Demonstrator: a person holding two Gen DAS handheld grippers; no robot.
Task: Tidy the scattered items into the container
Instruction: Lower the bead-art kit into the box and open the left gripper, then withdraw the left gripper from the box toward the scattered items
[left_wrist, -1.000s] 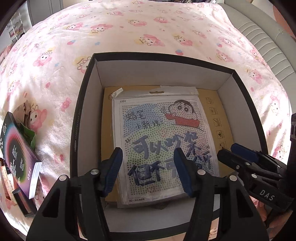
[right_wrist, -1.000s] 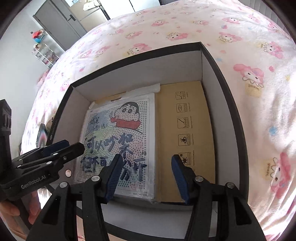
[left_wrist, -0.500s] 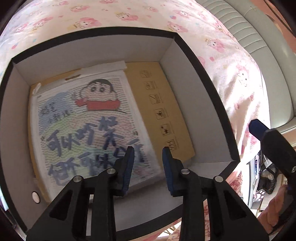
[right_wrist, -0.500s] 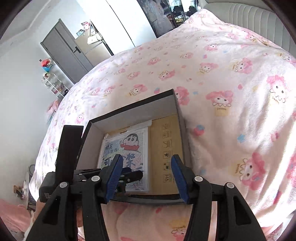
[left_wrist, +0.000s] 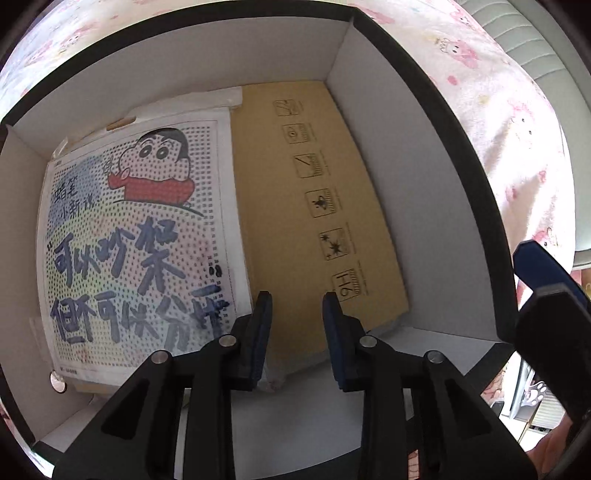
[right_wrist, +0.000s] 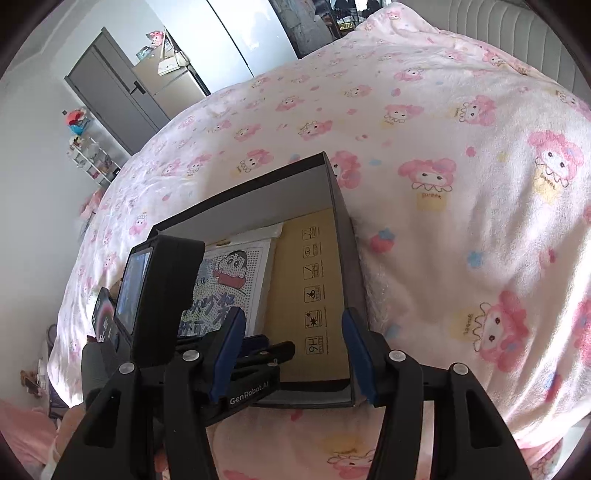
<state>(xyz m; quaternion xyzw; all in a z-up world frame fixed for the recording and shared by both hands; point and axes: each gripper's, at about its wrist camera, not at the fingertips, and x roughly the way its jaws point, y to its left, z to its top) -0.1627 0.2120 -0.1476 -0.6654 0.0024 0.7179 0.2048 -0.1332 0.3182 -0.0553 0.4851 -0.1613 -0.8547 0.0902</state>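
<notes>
Container: black box with white inner walls (left_wrist: 373, 177), sitting on the bed's pink cartoon-print blanket (right_wrist: 461, 155), open side up.
Contents: brown cardboard sheet (left_wrist: 314, 206) flat on the box floor; printed cartoon sheet in a clear sleeve (left_wrist: 136, 236) lying on top of it, against the left wall.
Orientation: both lie flat; the cartoon sheet's long axis runs from the near wall to the far wall, head of the figure toward the far wall. Likely laid flat to leave room above.
Left tongs (left_wrist: 297, 321): inside the box, pointing steeply down over the near edge of the cardboard; jaws have just been closing to a narrow gap, nothing between them.
Right tongs (right_wrist: 293, 347): outside the box, above its near rim; jaws spread wide, empty.
Outstanding: a dark packet (right_wrist: 103, 317) lies on the blanket left of the box, partly hidden.
Judgement: left tongs probably releasing or nudging contents; tidying is incomplete.
</notes>
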